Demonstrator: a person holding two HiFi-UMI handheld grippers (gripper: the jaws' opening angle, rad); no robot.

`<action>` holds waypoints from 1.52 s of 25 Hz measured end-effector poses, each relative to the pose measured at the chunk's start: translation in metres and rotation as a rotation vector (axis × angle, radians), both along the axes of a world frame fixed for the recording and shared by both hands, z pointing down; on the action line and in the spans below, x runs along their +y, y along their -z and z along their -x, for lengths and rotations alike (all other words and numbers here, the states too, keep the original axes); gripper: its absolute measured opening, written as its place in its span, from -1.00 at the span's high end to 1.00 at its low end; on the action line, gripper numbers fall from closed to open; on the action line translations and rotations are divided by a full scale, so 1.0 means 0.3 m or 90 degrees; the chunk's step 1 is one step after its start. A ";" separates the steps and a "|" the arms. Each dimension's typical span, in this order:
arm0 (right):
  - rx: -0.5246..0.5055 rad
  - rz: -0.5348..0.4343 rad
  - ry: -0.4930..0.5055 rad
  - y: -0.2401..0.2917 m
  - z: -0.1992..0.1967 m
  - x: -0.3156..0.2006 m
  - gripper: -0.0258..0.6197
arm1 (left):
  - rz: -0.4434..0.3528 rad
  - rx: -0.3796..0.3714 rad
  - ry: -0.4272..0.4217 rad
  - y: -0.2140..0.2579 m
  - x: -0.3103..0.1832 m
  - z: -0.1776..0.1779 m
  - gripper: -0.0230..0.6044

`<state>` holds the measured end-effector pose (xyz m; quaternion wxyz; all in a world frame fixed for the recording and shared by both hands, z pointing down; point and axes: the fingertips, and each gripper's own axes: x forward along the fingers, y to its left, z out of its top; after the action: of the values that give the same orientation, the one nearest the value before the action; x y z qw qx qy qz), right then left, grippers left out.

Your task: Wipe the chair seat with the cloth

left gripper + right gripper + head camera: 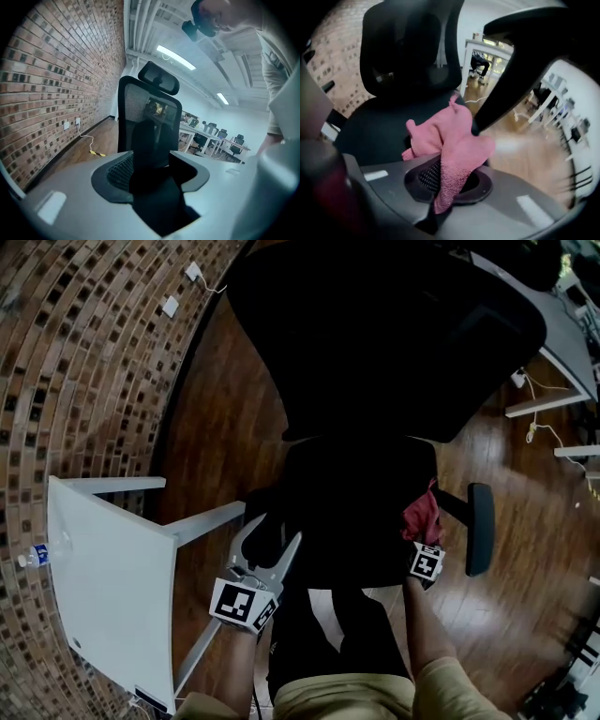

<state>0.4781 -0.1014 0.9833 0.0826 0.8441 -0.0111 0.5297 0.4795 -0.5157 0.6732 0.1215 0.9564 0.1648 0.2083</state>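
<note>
Right hand-held gripper [449,183] clamps pink cloth [451,136] on chair seat [375,138].

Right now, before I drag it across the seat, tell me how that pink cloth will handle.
Probably floppy: the pink cloth bunches and droops from the right hand-held gripper. Likely light, since the jaws hold it by one small fold. Its nubby weave should drag rather than slide on the chair seat.
</note>
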 end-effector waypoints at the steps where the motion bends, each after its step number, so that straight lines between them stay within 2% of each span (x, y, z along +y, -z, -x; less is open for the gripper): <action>1: 0.019 0.031 -0.024 0.033 -0.017 0.076 0.88 | 0.001 0.002 -0.001 0.002 0.007 0.002 0.23; 3: 0.045 0.044 -0.093 0.067 -0.030 0.170 0.88 | 0.003 0.005 -0.001 0.007 0.018 -0.001 0.23; 4: 0.044 0.028 -0.107 0.062 -0.024 0.171 0.88 | 0.003 0.008 0.000 0.012 0.023 -0.001 0.23; 5: 0.039 0.007 -0.092 0.054 -0.016 0.135 0.88 | 0.003 0.009 0.002 0.017 0.026 0.000 0.23; 7: 0.033 -0.055 0.002 0.047 0.004 -0.037 0.88 | 0.003 0.011 0.007 0.026 0.027 0.005 0.23; 8: 0.029 -0.108 0.061 0.048 0.026 -0.171 0.88 | 0.004 0.011 0.011 0.029 0.025 0.009 0.23; 11: -0.005 -0.315 0.245 0.075 0.160 -0.693 0.88 | 0.005 0.013 0.025 0.037 0.013 0.017 0.23; 13: -0.039 -0.413 0.362 0.116 0.283 -1.015 0.88 | 0.001 0.012 0.029 0.040 0.011 0.023 0.24; 15: -0.087 -0.492 0.425 0.154 0.405 -1.248 0.88 | 0.000 0.010 0.030 0.047 0.018 0.038 0.24; 16: -0.116 -0.513 0.441 0.155 0.459 -1.322 0.88 | 0.001 0.008 0.032 0.051 0.020 0.048 0.24; 17: -0.144 -0.508 0.457 0.139 0.502 -1.363 0.88 | 0.002 0.007 0.035 0.055 0.019 0.057 0.24; 18: -0.163 -0.476 0.475 0.109 0.528 -1.370 0.88 | 0.003 0.005 0.038 0.058 0.014 0.065 0.24; 20: -0.164 -0.377 0.494 0.042 0.510 -1.295 0.88 | -0.001 0.001 0.041 0.062 0.002 0.076 0.24; 21: -0.155 -0.332 0.481 0.012 0.470 -1.217 0.88 | -0.003 0.000 0.042 0.061 -0.004 0.077 0.24; 23: -0.142 -0.238 0.405 -0.045 0.364 -0.965 0.88 | -0.002 0.001 0.045 0.058 -0.011 0.074 0.24; 26: -0.146 -0.080 0.231 -0.093 0.238 -0.409 0.88 | 0.007 0.002 0.050 0.052 -0.005 0.067 0.25; 28: -0.117 -0.034 0.171 -0.055 0.165 -0.142 0.88 | 0.015 0.004 0.050 0.051 0.007 0.059 0.25; 31: -0.071 0.000 0.132 0.015 0.091 0.055 0.88 | 0.020 0.009 0.043 0.055 0.029 0.045 0.25; 33: -0.067 0.019 0.121 0.027 0.084 0.085 0.88 | 0.021 0.012 0.041 0.059 0.039 0.043 0.25; 34: -0.071 0.015 0.135 0.026 0.091 0.053 0.88 | 0.021 0.012 0.042 0.061 0.043 0.044 0.25; 36: -0.082 -0.055 0.209 0.021 0.124 -0.126 0.88 | 0.018 0.013 0.048 0.067 0.045 0.049 0.25; 38: -0.092 -0.188 0.312 0.036 0.199 -0.421 0.88 | 0.015 0.013 0.054 0.068 0.040 0.059 0.25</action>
<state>0.4184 -0.2277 0.9726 0.0828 0.7794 -0.2973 0.5452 0.4619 -0.5038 0.6528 0.1399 0.9631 0.1278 0.1909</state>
